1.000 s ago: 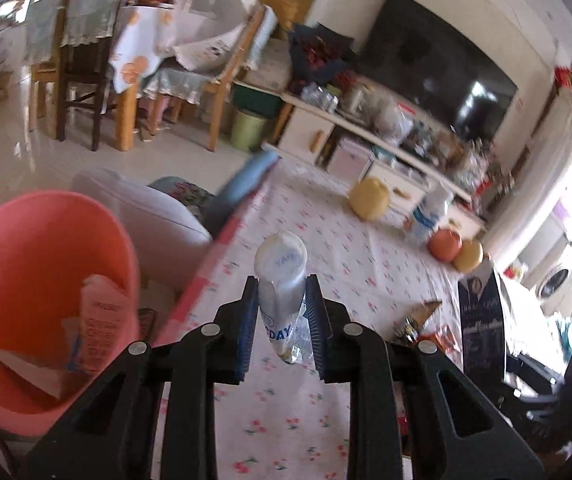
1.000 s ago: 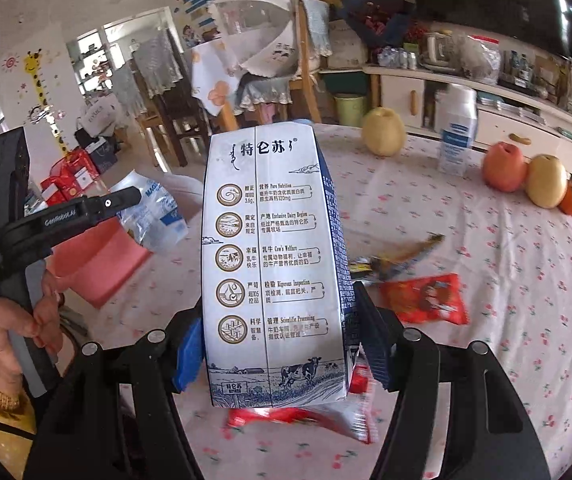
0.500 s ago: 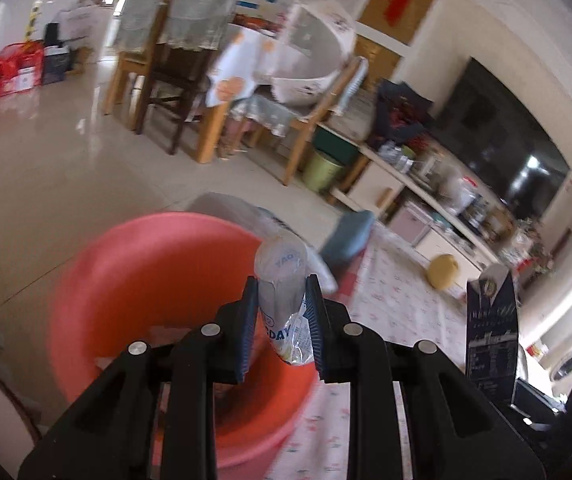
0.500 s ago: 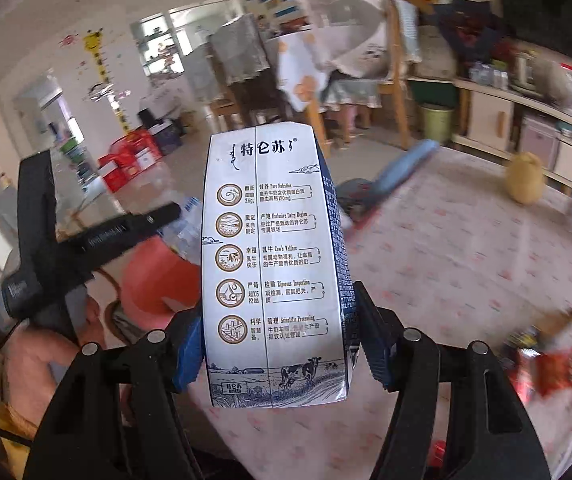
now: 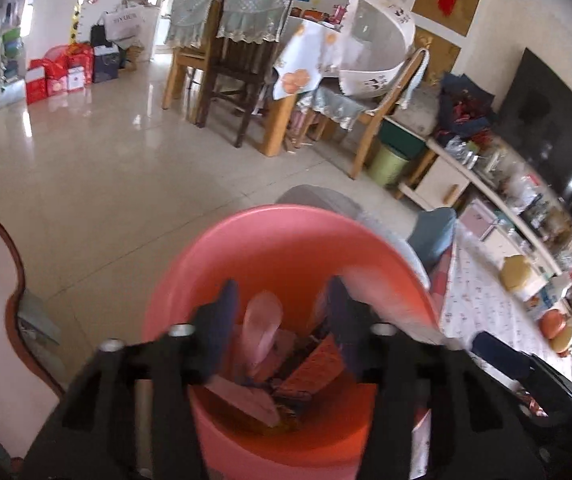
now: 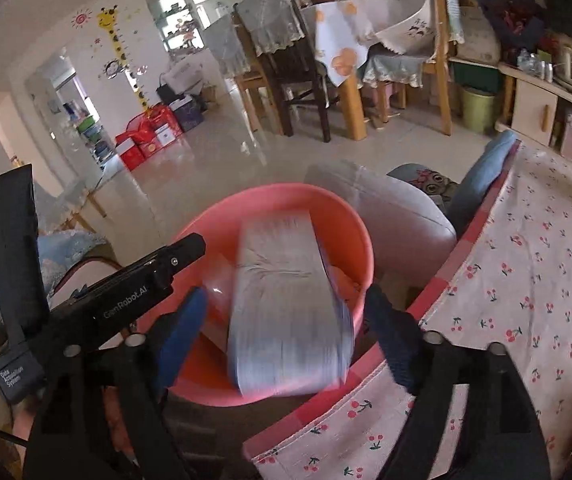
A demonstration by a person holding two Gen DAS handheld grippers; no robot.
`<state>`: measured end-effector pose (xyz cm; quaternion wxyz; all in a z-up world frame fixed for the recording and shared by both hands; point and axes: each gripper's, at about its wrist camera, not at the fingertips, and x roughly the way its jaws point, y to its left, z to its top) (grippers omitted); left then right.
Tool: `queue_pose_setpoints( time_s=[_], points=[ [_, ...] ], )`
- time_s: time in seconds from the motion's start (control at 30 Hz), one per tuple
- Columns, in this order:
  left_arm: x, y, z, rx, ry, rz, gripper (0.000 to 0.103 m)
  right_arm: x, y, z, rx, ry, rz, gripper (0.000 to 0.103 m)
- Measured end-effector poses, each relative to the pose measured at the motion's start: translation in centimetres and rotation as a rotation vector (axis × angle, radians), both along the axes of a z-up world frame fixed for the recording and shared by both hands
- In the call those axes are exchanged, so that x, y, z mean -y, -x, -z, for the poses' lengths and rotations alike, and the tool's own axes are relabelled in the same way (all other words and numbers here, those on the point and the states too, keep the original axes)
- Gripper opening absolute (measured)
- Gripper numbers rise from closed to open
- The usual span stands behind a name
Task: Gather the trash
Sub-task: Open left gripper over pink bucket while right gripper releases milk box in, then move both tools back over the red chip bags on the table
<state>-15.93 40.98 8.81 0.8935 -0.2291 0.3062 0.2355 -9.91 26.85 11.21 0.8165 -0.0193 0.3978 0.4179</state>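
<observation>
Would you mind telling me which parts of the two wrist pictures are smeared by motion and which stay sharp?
Left wrist view: the gripper's fingers and the falling bottle are smeared over the pink bin; the dining chairs stay fairly sharp. Right wrist view: the milk carton, loose between open jaws, is streaked, its print unreadable; the cherry tablecloth stays crisp; fisheye bending at the edges.

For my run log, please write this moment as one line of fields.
left tongs: open, bottle dropping | right tongs: open, milk carton released | target: pink bucket | step: dropping trash
</observation>
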Motion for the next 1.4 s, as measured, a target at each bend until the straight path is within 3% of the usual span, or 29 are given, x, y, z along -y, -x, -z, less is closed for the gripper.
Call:
queue_pose_setpoints(
  time_s=[0.2,0.37,0.83,1.4],
  points=[
    [1.4,-0.1,-1.0,-0.036,-0.106,-0.013,0.082,3.1,1.3,-0.7,0.078,0.007,0.057,0.089],
    [3.5,0.1,-2.4,-0.032,-0.203,-0.004,0.092,6.1,2.9,-1.5,0.148,0.040,0.111,0.091],
    [9.7,-0.8,-4.8,0.016,-0.305,0.088,0.094,13.5,5.2,-2.2,0.212,0.097,0.224,0.092],
    [17.7,-1.8,-5.3,0.021,-0.403,0.227,0.094,22.0,7.1,-2.4,0.229,0.072,0.334,0.093]
  ],
)
